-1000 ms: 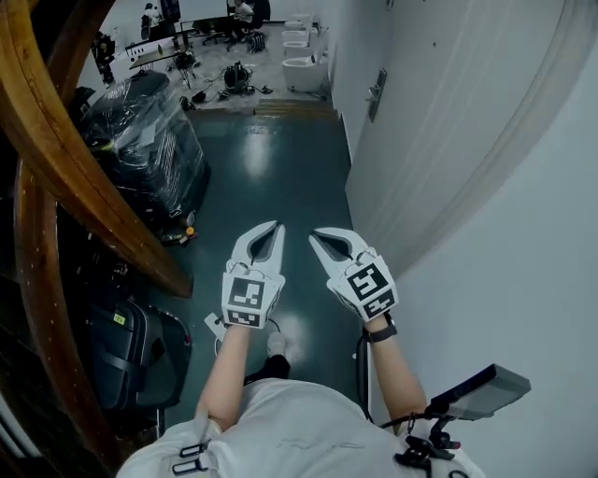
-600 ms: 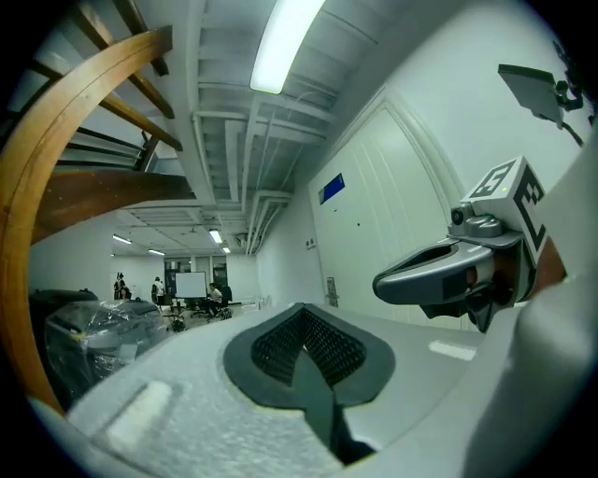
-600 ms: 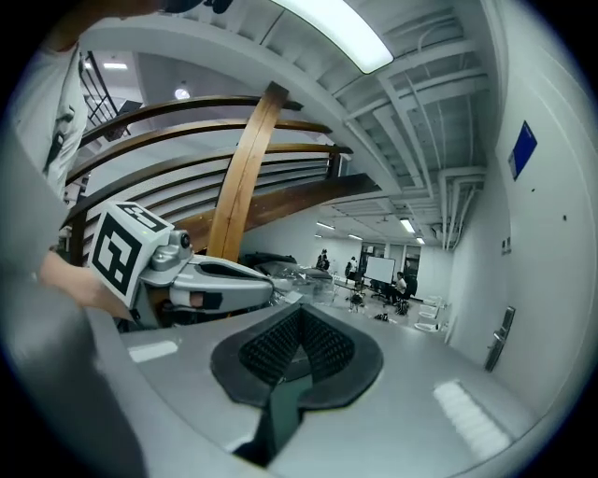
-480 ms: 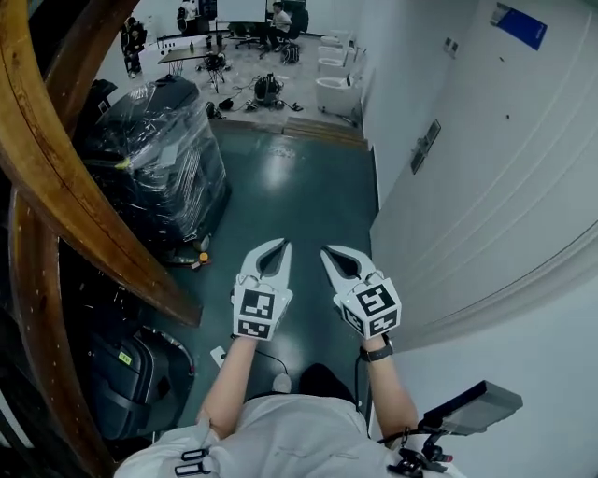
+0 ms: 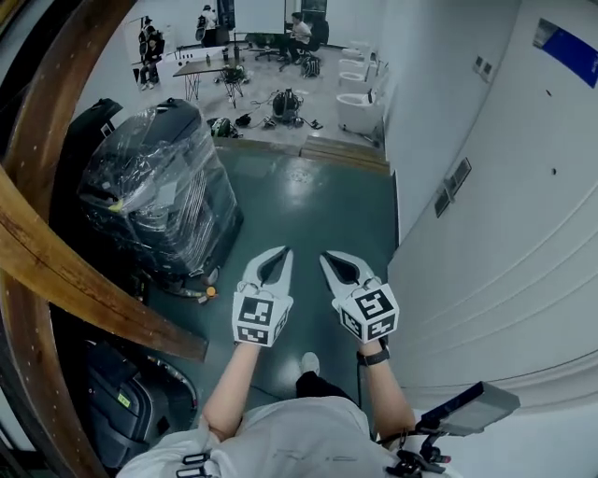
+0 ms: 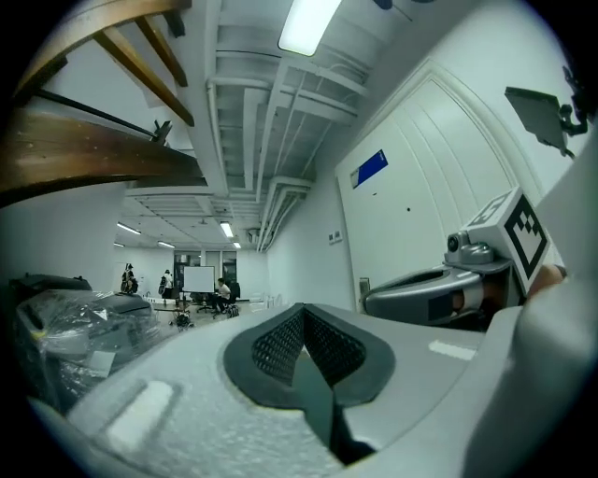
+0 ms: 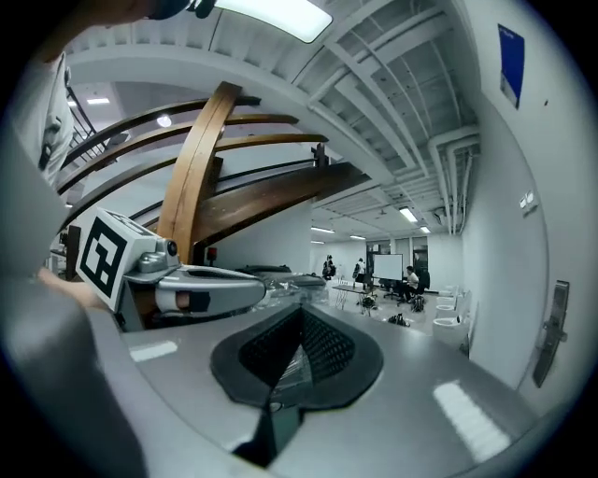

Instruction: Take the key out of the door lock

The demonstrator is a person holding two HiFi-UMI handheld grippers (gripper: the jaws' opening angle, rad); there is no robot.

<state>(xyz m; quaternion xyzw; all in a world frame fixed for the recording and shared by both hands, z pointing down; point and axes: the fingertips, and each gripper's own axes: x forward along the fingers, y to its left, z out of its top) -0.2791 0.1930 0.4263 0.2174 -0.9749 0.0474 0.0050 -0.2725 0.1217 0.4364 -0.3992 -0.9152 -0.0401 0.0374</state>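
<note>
Lock plate (image 7: 548, 333) upright, key indiscernible

left claw (image 5: 278, 254): jaws together | right claw (image 5: 329, 258): jaws together | side by side above green floor (image 5: 308, 210) | white door (image 5: 509, 233) at right

**A lab or test hall, seen from a side corridor**

A dark-green painted floor (image 5: 308, 205) runs along a plain white wall (image 5: 523, 215) that carries a blue sign (image 5: 568, 51). At the far end is an open work area with tabletops (image 5: 201, 68), office chairs, seated and standing people (image 5: 301, 28), a white screen (image 6: 197, 278) and cables (image 5: 280, 101) strewn on the ground. A row of white toilets (image 5: 355, 110) stands out in the open beside the wall. A film-wrapped load (image 5: 154, 201) sits under heavy curved wooden beams (image 5: 56, 271). Overhead, bare pipes (image 6: 266, 112) and strip lights (image 6: 308, 23) hang from an exposed ceiling.
</note>
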